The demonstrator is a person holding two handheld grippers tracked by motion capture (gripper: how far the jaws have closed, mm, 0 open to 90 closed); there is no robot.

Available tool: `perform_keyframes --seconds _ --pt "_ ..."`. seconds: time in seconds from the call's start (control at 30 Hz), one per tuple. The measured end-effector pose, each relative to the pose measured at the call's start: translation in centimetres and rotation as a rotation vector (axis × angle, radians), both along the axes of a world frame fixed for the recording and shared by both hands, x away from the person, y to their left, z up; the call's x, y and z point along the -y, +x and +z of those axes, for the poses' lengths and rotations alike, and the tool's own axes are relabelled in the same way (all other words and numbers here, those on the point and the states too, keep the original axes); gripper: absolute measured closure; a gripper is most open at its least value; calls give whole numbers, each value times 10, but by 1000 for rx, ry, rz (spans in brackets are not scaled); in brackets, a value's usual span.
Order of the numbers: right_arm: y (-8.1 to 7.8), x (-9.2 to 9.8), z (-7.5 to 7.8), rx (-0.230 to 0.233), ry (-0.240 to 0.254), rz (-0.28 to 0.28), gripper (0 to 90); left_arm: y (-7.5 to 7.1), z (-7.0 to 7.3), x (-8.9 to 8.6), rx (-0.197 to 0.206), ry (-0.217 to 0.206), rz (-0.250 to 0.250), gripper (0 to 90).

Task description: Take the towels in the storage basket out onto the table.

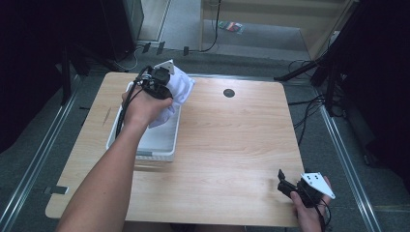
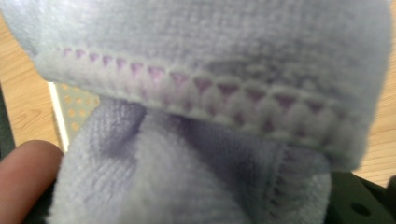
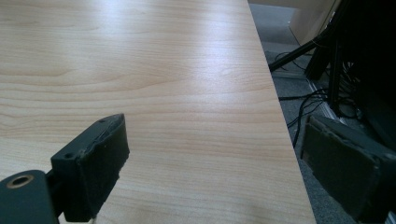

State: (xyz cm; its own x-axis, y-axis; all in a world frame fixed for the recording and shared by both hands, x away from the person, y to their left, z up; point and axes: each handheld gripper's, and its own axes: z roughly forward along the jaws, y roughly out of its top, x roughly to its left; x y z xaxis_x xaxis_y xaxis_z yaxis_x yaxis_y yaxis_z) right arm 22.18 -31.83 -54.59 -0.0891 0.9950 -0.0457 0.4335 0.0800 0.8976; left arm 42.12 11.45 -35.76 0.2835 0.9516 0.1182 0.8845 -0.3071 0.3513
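Note:
A white cloth (image 1: 182, 85) with a purple stitched hem hangs bunched over the far end of a white plastic basket (image 1: 153, 155) on the left of the wooden table (image 1: 232, 145). My left gripper (image 1: 166, 88) is buried in the cloth and seems shut on it, its fingertips hidden. In the left gripper view the cloth (image 2: 201, 60) sits right against the lens, with a person's fingertip (image 2: 23, 177) at the lower left. My right gripper (image 1: 282, 182) rests near the table's front right corner. Its jaws stand wide open (image 3: 215, 140) over bare wood with nothing between them.
A small black round disc (image 1: 229, 93) sits in the table top near the far edge. The table's right edge (image 3: 275, 93) runs close beside my right gripper, with cables and dark stands (image 1: 333, 72) on the floor beyond. The basket's perforated wall (image 2: 70, 112) shows under the cloth.

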Motion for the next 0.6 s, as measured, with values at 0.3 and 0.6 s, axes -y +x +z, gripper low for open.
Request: perform_keyframes --seconds 0.3,0.6 --pt "0 0 0 2 1 2 80 4 -5 35 -4 -17 -47 621" --pt "0 1 0 3 2 7 79 6 -12 74 -17 -32 -102 621"
